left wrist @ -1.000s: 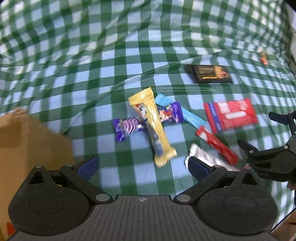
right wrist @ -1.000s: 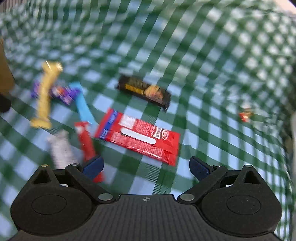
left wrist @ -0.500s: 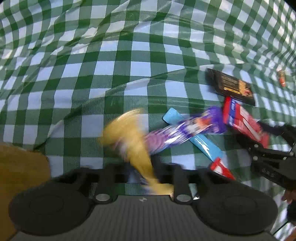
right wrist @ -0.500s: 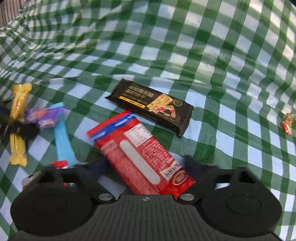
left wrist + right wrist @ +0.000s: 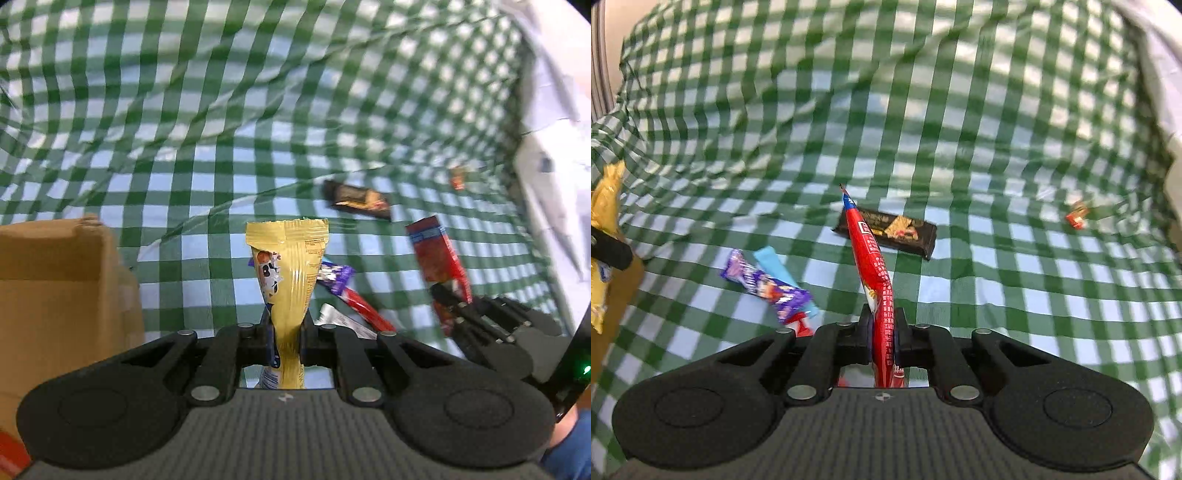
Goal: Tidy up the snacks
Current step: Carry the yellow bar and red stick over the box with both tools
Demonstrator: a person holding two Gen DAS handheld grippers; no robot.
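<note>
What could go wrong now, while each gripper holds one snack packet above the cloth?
1. The left gripper pinches the yellow packet low down, so its long free end may swing and catch on the cardboard box.
2. The right gripper grips the red packet edge-on; the smooth wrapper might slip out.
3. Both grippers are close together and could collide.

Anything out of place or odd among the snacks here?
One small red candy lies alone at the far right of the checked cloth, well apart from the main cluster. Otherwise nothing stands out: the left gripper holds the yellow packet, the right gripper the red packet.
</note>
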